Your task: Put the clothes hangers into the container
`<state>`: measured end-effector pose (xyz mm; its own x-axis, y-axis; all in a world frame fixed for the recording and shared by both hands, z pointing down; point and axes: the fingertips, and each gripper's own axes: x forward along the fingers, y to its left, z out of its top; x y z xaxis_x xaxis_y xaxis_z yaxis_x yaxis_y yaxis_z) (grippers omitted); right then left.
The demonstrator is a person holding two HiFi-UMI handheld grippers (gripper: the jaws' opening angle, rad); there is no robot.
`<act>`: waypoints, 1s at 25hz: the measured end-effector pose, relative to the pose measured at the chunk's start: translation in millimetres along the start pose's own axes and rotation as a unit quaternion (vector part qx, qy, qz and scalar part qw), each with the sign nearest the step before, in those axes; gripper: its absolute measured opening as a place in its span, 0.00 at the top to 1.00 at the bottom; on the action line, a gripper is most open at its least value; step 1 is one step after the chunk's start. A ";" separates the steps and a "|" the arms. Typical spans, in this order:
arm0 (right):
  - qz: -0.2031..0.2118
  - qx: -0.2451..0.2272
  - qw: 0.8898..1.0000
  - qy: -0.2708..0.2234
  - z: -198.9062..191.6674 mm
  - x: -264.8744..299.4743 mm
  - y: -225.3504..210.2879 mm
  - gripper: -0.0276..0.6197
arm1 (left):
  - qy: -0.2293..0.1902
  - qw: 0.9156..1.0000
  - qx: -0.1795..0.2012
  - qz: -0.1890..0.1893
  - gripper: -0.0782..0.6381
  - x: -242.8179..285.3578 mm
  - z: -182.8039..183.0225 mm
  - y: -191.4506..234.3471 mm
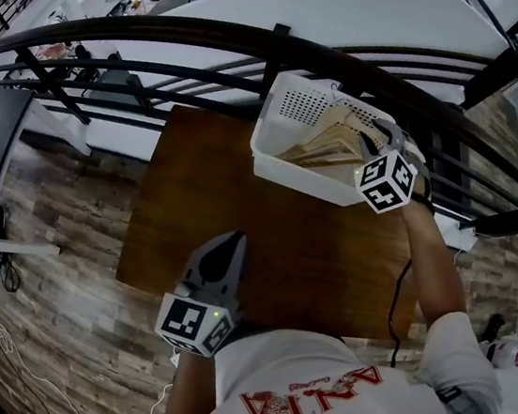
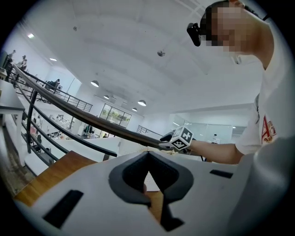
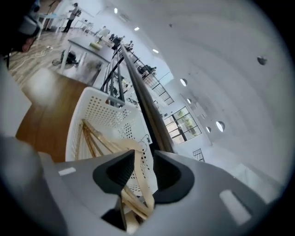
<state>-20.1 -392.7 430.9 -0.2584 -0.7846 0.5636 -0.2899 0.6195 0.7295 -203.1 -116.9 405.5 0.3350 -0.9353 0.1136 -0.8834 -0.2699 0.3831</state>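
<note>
A white perforated basket [image 1: 273,117] stands at the table's far right corner, with several wooden hangers [image 1: 325,151] lying in it. My right gripper [image 1: 370,146] reaches down over the basket's near right side. In the right gripper view a wooden hanger [image 3: 102,140] runs from the basket [image 3: 76,120] up between the jaws, and my right gripper [image 3: 144,160] is shut on its arm. My left gripper [image 1: 230,244] hovers over the table's near part, away from the basket. Its tips meet in the left gripper view, where my left gripper [image 2: 147,154] holds nothing.
The brown wooden table [image 1: 227,177] ends at a dark curved railing [image 1: 217,34] just behind the basket. Wood flooring [image 1: 60,275] lies to the left, with cables on it. From the left gripper view, the right gripper's marker cube [image 2: 181,138] shows beyond the jaws.
</note>
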 end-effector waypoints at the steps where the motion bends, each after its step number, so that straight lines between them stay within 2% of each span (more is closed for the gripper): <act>1: -0.004 0.030 0.999 -0.020 2.2 -11.7 -3.6 0.78 | -0.001 1.000 0.003 -0.005 0.88 0.9 2.6 -3.8; 4: -0.013 0.114 0.991 -0.063 -0.2 -40.8 -13.2 0.84 | 0.001 1.000 0.010 -0.018 0.88 5.1 7.5 -17.5; 7: -0.026 0.170 0.982 -0.084 -14.4 -66.6 -16.4 0.90 | 0.004 0.999 0.016 -0.029 0.88 7.9 7.6 -33.0; 13: -0.028 0.244 0.962 -0.122 -27.9 -119.0 -11.9 0.95 | -0.003 0.999 0.032 -0.044 0.88 5.0 16.1 -52.9; 20: -0.007 0.337 0.925 -0.176 -42.1 -176.3 7.6 0.95 | -0.017 0.997 0.052 -0.049 0.88 -3.8 23.0 -76.6; 22: 0.000 0.355 0.915 -0.190 -43.2 -190.7 17.8 0.95 | -0.017 0.997 0.058 -0.052 0.88 -7.0 25.9 -84.3; 25: 0.006 0.364 0.909 -0.205 -41.5 -210.1 34.3 0.95 | -0.023 0.996 0.066 -0.058 0.88 -10.8 28.9 -94.8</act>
<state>62.5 -207.6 353.6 -0.5444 -0.7944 0.2692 -0.7784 0.5981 0.1909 -132.5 -87.9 341.4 0.4247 -0.9048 0.0321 -0.8758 -0.4016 0.2676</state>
